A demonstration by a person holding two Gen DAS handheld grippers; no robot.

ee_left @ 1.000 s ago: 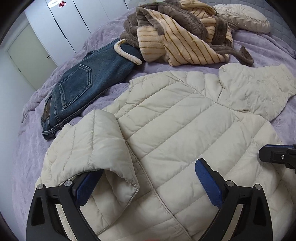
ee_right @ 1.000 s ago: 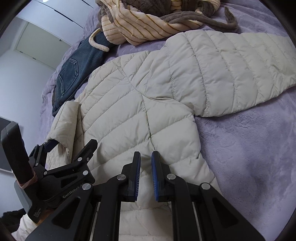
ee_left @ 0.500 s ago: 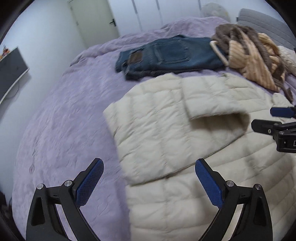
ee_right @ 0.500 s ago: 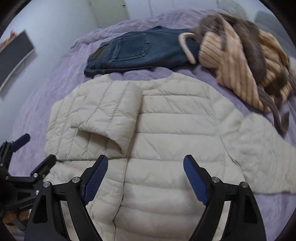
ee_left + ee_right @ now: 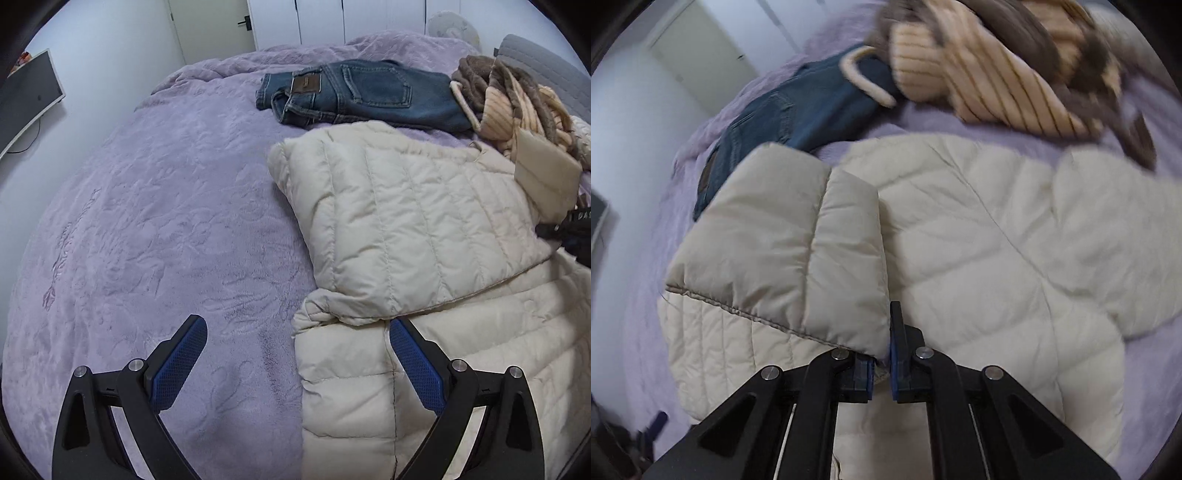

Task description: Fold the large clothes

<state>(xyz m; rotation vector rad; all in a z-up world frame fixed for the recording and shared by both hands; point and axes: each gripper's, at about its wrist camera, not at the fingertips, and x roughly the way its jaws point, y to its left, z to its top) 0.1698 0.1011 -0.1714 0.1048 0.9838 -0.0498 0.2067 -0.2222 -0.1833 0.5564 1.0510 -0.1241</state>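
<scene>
The cream puffer jacket [image 5: 424, 229] lies on the bed [image 5: 166, 221], its left side panel doubled over the body. My right tool [image 5: 882, 365] is clamped on the corner of that folded panel; the blades are nearly together with fabric between them. My left tool [image 5: 297, 363] stands wide open and empty, one blade over the bedspread, the other over the jacket's lower edge.

Risks, in my judgement: the slick quilted shell may slip from so small a bite, and the puffy fill could spring the fold open once released. The far sleeve is not folded in.

Jeans [image 5: 365, 96] and a striped robe [image 5: 517, 103] lie beyond. The jeans' waistband patch is unreadable; the lettering at the right edge of the left wrist view is cut off.
</scene>
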